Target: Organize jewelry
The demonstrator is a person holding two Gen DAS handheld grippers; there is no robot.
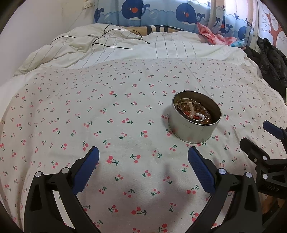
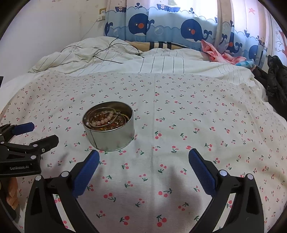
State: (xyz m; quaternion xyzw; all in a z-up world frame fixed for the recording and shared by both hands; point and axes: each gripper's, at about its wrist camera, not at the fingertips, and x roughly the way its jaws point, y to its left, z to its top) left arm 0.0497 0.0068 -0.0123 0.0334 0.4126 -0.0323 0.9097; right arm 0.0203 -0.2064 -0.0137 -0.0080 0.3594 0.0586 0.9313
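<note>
A round silver tin (image 1: pixel 190 128) stands on the cherry-print cloth (image 1: pixel 107 111). It holds beaded bracelets (image 1: pixel 194 112) in pink, white, amber and red, with thin metal bangles. In the right wrist view the tin (image 2: pixel 111 136) sits left of centre with the bracelets (image 2: pixel 107 120) inside. My left gripper (image 1: pixel 143 154) is open and empty, just in front and left of the tin. My right gripper (image 2: pixel 143 156) is open and empty, in front and right of the tin. Each gripper shows at the edge of the other's view: the right one (image 1: pixel 258 136), the left one (image 2: pixel 41 133).
A rumpled striped duvet (image 1: pixel 143 46) with a thin black cable (image 1: pixel 111 44) lies behind the cloth. Whale-print curtains (image 1: pixel 161 12) hang at the back. Pink clothes (image 1: pixel 211 35) and a black jacket (image 1: pixel 270 59) lie at the right.
</note>
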